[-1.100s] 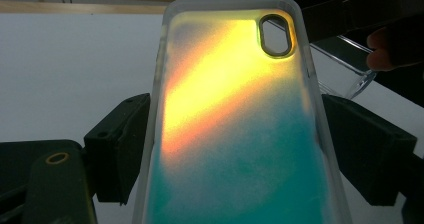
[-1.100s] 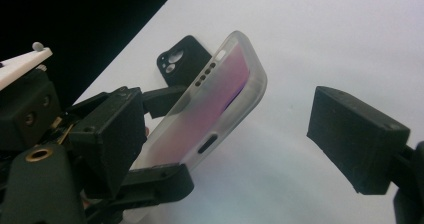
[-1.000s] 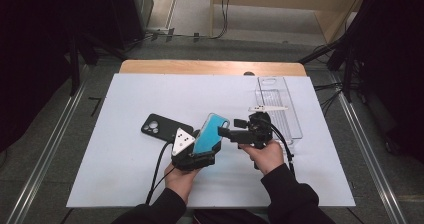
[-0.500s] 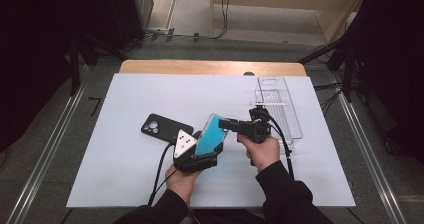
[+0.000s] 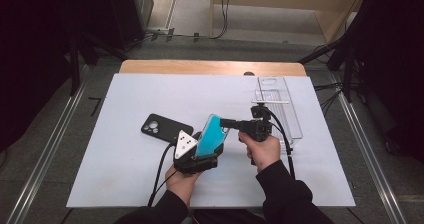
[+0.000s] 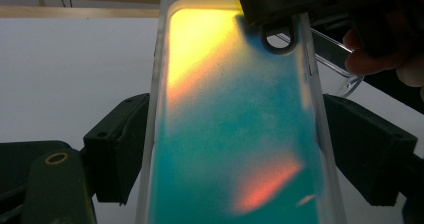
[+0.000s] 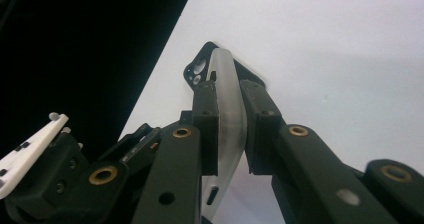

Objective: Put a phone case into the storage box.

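Note:
A teal phone case (image 5: 211, 134) with a translucent rim stands tilted above the white mat, held by both grippers. My left gripper (image 5: 206, 150) is shut on its long sides near the lower end; in the left gripper view the black pads (image 6: 117, 154) press against the case (image 6: 235, 134) from both sides. My right gripper (image 5: 225, 123) comes in level from the right, and its jaws have just been closing. They now pinch the case's upper rim (image 7: 227, 99) between the right gripper's (image 7: 229, 129) pads. A black phone (image 5: 162, 127) lies flat on the mat, left of the case.
A clear plastic tray (image 5: 295, 129) sits at the mat's right side, behind my right hand. The white mat (image 5: 125, 174) covers the table, with a wooden edge (image 5: 210, 67) at the far side. Cables trail from both grippers toward the near edge.
My right gripper has moved a little to the left and its jaws have closed on the case's upper edge. The left gripper and the case have kept still.

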Motion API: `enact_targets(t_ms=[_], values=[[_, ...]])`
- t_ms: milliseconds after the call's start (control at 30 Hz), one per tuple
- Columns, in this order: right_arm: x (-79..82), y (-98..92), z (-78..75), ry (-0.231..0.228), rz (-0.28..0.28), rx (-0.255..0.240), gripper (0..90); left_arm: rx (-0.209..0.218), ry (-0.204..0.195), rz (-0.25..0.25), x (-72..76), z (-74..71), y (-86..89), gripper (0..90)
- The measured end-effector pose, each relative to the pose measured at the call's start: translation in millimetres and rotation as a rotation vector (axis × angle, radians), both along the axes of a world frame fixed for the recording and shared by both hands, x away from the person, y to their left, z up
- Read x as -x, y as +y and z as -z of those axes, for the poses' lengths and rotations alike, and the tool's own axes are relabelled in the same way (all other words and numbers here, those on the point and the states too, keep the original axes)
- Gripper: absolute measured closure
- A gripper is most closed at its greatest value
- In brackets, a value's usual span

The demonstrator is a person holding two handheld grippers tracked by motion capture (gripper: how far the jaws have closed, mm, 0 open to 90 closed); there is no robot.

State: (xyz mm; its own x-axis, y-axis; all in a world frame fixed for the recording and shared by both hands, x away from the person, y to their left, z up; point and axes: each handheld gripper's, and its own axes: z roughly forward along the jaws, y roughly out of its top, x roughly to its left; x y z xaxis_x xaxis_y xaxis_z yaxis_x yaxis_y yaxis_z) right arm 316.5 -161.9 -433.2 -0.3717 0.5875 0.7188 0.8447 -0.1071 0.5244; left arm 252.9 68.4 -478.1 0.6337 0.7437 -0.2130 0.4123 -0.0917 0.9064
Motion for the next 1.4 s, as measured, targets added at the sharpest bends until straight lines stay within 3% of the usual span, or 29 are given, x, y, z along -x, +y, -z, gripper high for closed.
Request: enact_targets(t_ms=[100,233,267,433,500,533,600,667,700,733,800,833,933,1233,1400], values=[[1.5,1.0,-3.4,-0.006,-0.01,0.002,77.1,0.0,0.004,0.008,-0.1,-0.3,0.3,16.3],[2.7,3.1,-5.4,-0.022,-0.021,0.014,77.4,-0.031,0.01,0.025,-0.6,-3.2,0.5,14.5],[3.1,3.5,-5.7,-0.022,-0.024,0.019,77.4,-0.015,0.054,0.043,-2.8,-3.5,1.4,12.4],[3.8,1.6,-7.6,-0.038,-0.014,0.049,77.4,-0.004,0.084,0.051,-4.6,-5.8,2.0,10.5],[3.4,-1.3,-9.5,-0.058,-0.005,0.07,77.4,-0.014,0.1,0.058,-5.0,-8.8,2.2,10.5],[3.8,-3.3,-11.5,-0.081,0.006,0.116,77.4,-0.007,0.118,0.073,-5.1,-11.1,3.5,10.5],[4.2,-4.8,-12.4,-0.1,0.011,0.142,77.4,-0.005,0.129,0.081,-5.5,-11.9,4.4,10.6],[4.7,-5.9,-13.3,-0.113,0.015,0.155,77.4,-0.03,0.184,0.089,-9.4,-13.2,5.3,10.6],[4.7,-5.9,-13.3,-0.113,0.015,0.155,77.4,-0.03,0.184,0.089,-9.4,-13.2,5.3,10.7],[6.1,-6.0,-15.0,-0.14,0.018,0.188,77.3,-0.062,0.209,0.09,-11.8,-13.7,6.2,10.7],[6.5,-5.9,-15.3,-0.154,0.015,0.199,77.4,-0.067,0.217,0.092,-12.7,-13.9,6.8,10.7],[8.3,-5.0,-16.5,-0.177,0.016,0.239,77.4,-0.075,0.25,0.099,-16.0,-14.8,8.8,10.7],[10.7,-4.2,-18.2,-0.217,0.016,0.285,77.3,-0.076,0.269,0.11,-18.5,-15.9,11.2,11.0],[11.9,-7.4,-21.6,-0.26,-0.032,0.292,77.3,-0.112,0.332,0.2,-29.1,-24.4,17.2,13.0],[13.2,-8.8,-22.8,-0.3,-0.11,0.301,77.3,-0.132,0.367,0.258,-38.1,-27.9,23.3,13.0]])
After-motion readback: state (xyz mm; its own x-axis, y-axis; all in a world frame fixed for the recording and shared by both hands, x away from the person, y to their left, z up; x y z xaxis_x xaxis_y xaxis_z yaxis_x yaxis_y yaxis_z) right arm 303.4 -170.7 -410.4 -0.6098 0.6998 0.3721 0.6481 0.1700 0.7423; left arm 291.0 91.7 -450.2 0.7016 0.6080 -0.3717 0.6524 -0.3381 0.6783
